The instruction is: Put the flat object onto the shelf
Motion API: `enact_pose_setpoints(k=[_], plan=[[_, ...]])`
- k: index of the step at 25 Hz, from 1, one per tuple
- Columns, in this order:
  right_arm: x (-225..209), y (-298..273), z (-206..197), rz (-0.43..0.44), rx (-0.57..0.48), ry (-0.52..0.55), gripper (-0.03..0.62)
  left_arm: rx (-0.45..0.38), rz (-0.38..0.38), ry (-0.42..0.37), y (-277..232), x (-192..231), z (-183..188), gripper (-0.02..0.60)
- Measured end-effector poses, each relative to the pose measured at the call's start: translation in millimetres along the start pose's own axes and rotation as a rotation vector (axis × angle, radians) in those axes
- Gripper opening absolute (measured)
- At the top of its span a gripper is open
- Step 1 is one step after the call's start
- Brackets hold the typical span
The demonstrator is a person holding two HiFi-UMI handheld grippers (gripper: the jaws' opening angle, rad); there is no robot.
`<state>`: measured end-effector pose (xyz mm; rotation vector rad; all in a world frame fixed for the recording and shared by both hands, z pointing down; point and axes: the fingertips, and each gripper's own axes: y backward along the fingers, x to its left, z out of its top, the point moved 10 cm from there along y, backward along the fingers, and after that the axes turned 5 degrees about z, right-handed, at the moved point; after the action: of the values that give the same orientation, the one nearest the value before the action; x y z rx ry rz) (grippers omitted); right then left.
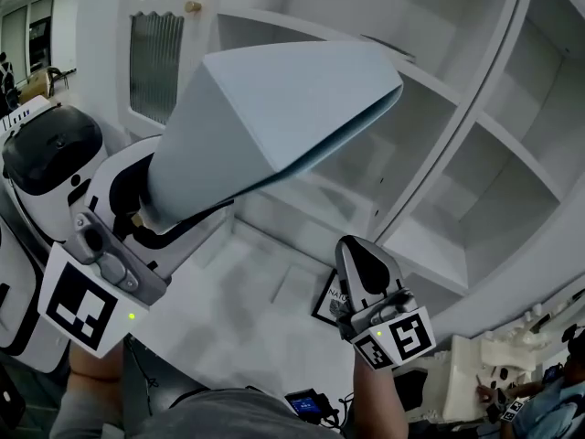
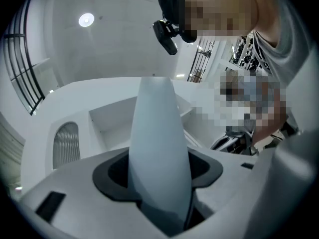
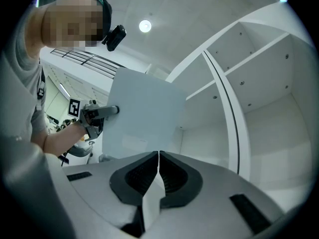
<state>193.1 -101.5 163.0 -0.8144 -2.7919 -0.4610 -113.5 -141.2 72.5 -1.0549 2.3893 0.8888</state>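
A: Noting from the left: clamping the pale blue-grey, folder-like flat object [image 1: 274,108] by its near end in the left gripper [image 1: 154,205], pressing both faces with the jaws set fairly wide. Holding it aloft, tilting upward, not yet resting on any board.

B: Confirming in the left gripper view: squeezing the flat object [image 2: 159,153] squarely between the pads. Moving right: holding the right gripper [image 1: 364,256] low, pinching its jaws together on nothing.

A: Further right, facing the white-painted shelf unit [image 1: 439,94] with its open compartments. Aiming, probably, for one of those.

B: Advising for the step in hand: levelling the flat object to the board before entering, leading with the far edge, steering clear of the upright divider, sliding in well past the lip, and only then loosening the clamp. Possibly steadying the free far end with the closed right gripper.
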Motion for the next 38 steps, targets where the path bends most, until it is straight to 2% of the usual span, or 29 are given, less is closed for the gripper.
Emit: enact_pose_setpoints(k=[3,8,13,20,28,38], plan=[[-0.1,0.6,0.7,-0.002,-0.001,-0.002,0.029,0.008,-0.023,-0.027,-11.7,-4.8,-4.0,0.270],[-2.1,3.8,1.1,-0.016,0.008,0.003,0.031,0.042,-0.059,-0.148,-27.2,-14.6,-13.4,0.271],[-3.8,8.6,-0.3,-0.032,0.021,0.005,0.030,0.050,-0.110,-0.219,-41.3,-23.9,-21.2,0.272],[-7.9,12.8,-3.2,-0.054,0.040,0.005,0.031,0.069,-0.184,-0.227,-60.2,-34.0,-36.5,0.272],[-10.5,9.7,-7.1,-0.062,0.064,0.003,0.030,0.065,-0.206,-0.270,-77.7,-39.9,-51.4,0.272],[-11.0,10.9,-13.5,-0.087,0.096,-0.008,0.031,0.095,-0.256,-0.406,-97.8,-61.7,-67.4,0.273]])
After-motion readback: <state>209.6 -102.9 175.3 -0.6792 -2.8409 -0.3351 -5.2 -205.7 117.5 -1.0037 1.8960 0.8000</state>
